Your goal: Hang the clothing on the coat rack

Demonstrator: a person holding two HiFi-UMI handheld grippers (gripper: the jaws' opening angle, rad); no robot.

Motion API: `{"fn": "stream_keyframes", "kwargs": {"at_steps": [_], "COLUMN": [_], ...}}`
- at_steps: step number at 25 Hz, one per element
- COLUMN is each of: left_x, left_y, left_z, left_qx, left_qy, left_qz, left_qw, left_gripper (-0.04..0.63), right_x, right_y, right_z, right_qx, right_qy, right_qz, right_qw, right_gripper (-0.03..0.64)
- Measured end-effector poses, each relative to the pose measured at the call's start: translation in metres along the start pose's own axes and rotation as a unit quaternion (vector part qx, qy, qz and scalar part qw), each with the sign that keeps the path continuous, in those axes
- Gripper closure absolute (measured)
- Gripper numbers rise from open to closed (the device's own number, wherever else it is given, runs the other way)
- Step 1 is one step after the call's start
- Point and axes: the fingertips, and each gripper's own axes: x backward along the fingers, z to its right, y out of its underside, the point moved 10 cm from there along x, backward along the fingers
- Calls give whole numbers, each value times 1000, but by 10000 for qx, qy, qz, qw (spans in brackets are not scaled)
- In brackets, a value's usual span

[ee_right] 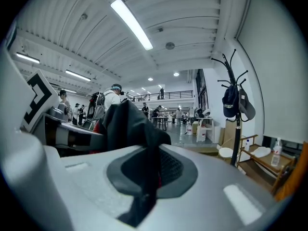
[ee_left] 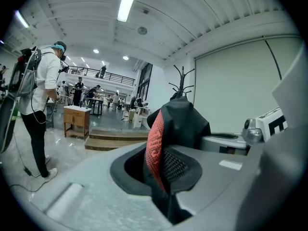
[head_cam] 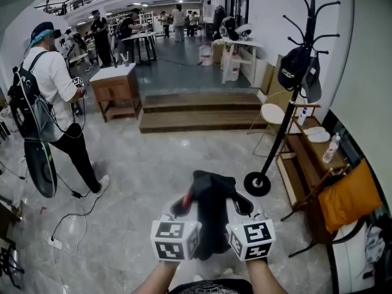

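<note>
A black garment with a red lining (head_cam: 211,216) hangs bunched between my two grippers, low in the head view. My left gripper (head_cam: 182,206) is shut on its left edge, where the red mesh lining (ee_left: 155,148) shows between the jaws. My right gripper (head_cam: 240,204) is shut on the garment's right edge (ee_right: 139,134). The black coat rack (head_cam: 286,100) stands ahead to the right on a round base, with two caps (head_cam: 300,69) hanging from its hooks. In the right gripper view the coat rack (ee_right: 234,100) is at the right.
A person with a backpack (head_cam: 52,103) stands to the left. A wooden step (head_cam: 202,112) and a small wooden table (head_cam: 116,87) lie ahead. A low wooden bench (head_cam: 318,158) with bottles and an orange cushion (head_cam: 349,195) lines the right wall. A cable (head_cam: 67,219) lies on the floor.
</note>
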Motion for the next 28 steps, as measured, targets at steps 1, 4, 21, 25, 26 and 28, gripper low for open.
{"fn": "stream_keyframes", "kwargs": {"at_steps": [1,4,21,25,26,28], "left_x": [0,-3,-89,-121,-129,-146], "left_y": [1,2,-4,-10,-11,-15], "left_z": [-1,-7,-29,-32,-32,-31], "left_qx": [7,31,71,101,101,103], "left_qy": [-9,-57,-340,-382,-383,-383], "left_qz": [-16,-58,-197,-234,-242,-256], "left_qw": [10000,10000,9992,9989,9989,9989], "left_gripper": [561,561,561,561,561,561], "right_x": [-2,-9,-94,-119,-125,-136], "right_y": [1,2,13,12,12,11], "right_z": [-1,-2,47,69,76,89], "right_qx": [-3,-40,-309,-363,-375,-380], "right_qy": [-16,-63,-323,-365,-365,-361], "right_qz": [-15,-39,24,4,1,2], "right_qw": [10000,10000,9990,9987,9986,9986], "right_gripper": [595,595,595,595,595,595]}}
